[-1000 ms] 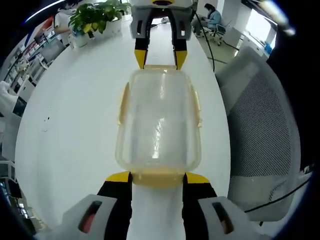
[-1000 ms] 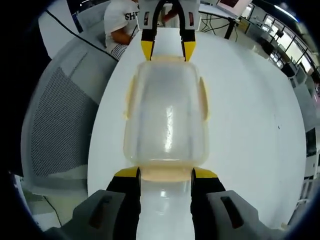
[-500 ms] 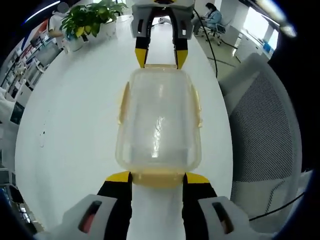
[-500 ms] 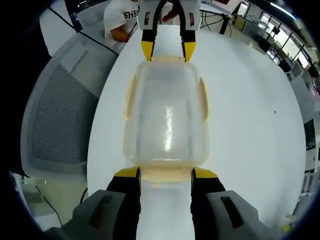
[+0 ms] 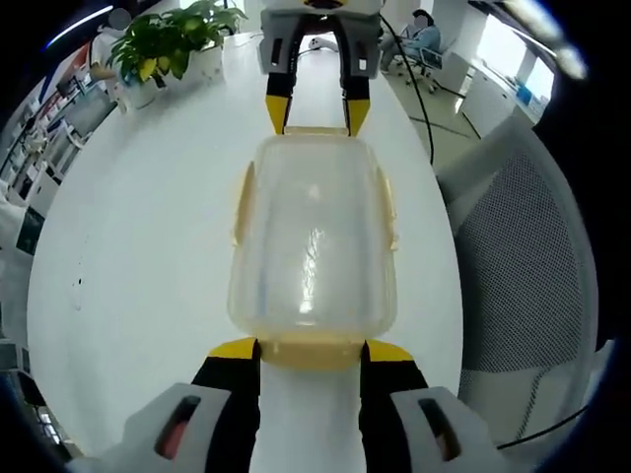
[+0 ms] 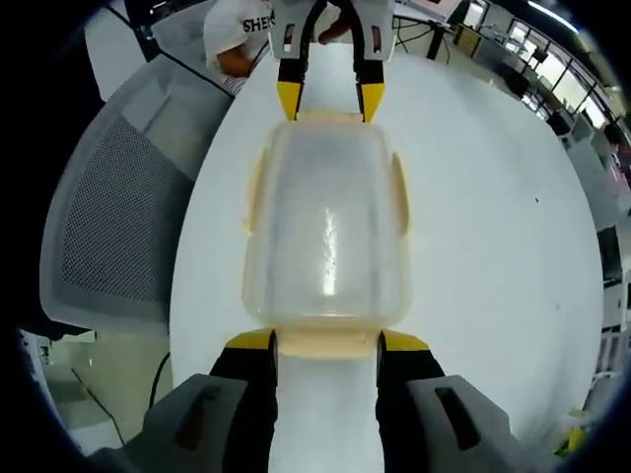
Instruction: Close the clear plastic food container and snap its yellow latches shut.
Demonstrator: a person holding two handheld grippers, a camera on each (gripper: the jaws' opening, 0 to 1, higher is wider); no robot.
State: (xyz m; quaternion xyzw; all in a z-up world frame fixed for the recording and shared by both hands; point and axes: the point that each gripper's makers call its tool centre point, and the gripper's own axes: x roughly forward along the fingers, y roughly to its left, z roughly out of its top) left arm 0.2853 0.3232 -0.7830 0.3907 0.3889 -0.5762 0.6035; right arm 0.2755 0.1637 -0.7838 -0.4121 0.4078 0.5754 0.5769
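In the left gripper view the clear rectangular plastic food container with pale yellow latches (image 5: 313,241) sits at the centre on the white oval tabletop (image 5: 138,227), lid on. The left tongs (image 5: 311,349) rise from 6 o'clock, their yellow-tipped jaws spread to either side of the near end latch (image 5: 311,351), which lies between them; whether the tips press it cannot be told. At 12 o'clock the right tongs (image 5: 315,110) reach in from the far side, their two yellow tips spread at the corners of the far end latch (image 5: 315,131). The side latches at 3 and 9 o'clock lie against the container's walls. A green potted plant (image 5: 168,44) stands on the tabletop at 11 o'clock, and a grey mesh office chair (image 5: 513,256) sits beside the tabletop at 3 o'clock

In the right gripper view the same container (image 6: 327,232) fills the middle, the right tongs (image 6: 327,341) straddling its near end latch from 6 o'clock and the left tongs (image 6: 330,99) at its far end at 12 o'clock. A grey mesh chair (image 6: 118,227) is at 9 o'clock, and a person in a white shirt (image 6: 242,30) shows at 11 o'clock
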